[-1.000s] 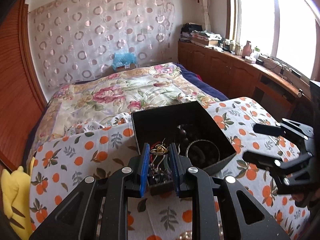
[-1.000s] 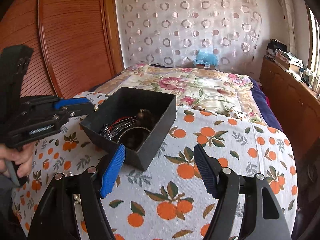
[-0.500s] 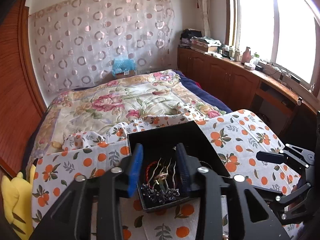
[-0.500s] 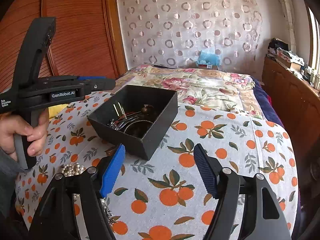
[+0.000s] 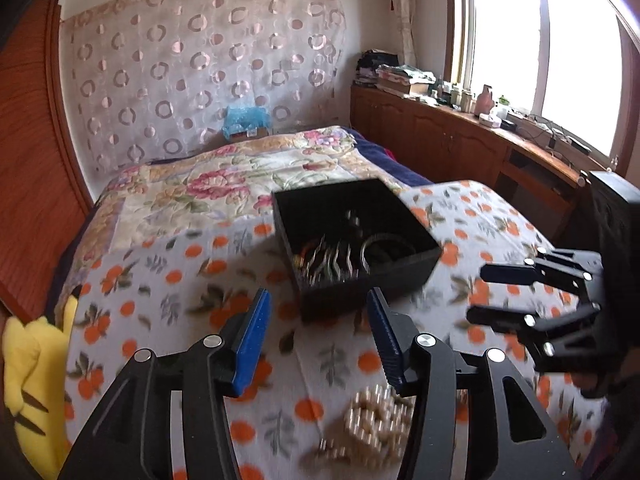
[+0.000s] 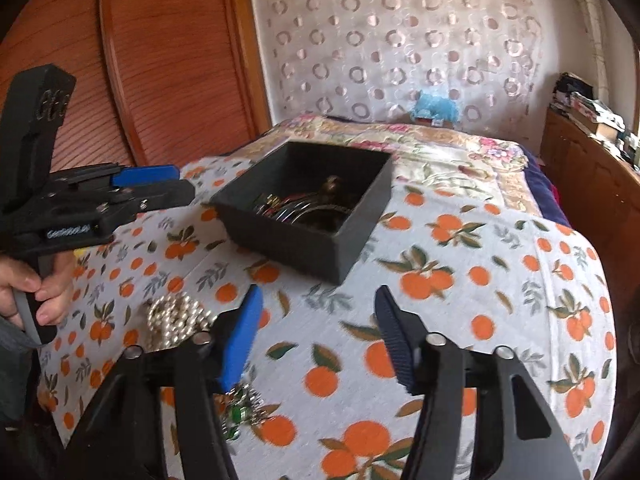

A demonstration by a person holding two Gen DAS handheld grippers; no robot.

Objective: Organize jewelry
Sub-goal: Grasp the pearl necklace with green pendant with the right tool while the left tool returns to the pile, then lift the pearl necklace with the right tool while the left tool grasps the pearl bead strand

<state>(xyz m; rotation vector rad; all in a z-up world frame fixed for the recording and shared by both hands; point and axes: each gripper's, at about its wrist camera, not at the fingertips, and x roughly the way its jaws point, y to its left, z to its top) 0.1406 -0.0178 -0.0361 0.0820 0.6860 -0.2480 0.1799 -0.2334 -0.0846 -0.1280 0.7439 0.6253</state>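
Observation:
A black box (image 5: 400,280) holding hairpins, bangles and beads stands on the orange-print cloth (image 5: 168,304); it also shows in the right wrist view (image 6: 304,240). My left gripper (image 5: 320,332) is open and empty, held above the cloth just in front of the box. A pile of pearl beads (image 5: 372,416) lies under it, also seen in the right wrist view (image 6: 176,316). My right gripper (image 6: 316,332) is open and empty, to the right of the pearls. A small green-stone piece (image 6: 240,412) lies by its left finger.
A bed with a floral quilt (image 5: 224,184) lies behind the table. A wooden wardrobe (image 6: 160,60) stands at the left, a wooden counter (image 5: 480,140) under the window at the right. A yellow plush toy (image 5: 28,368) sits at the table's left edge.
My left gripper opened, released a gold hairpin into the box, and pulled back and up from it toward the pearls. The right gripper stayed open and shifted slightly.

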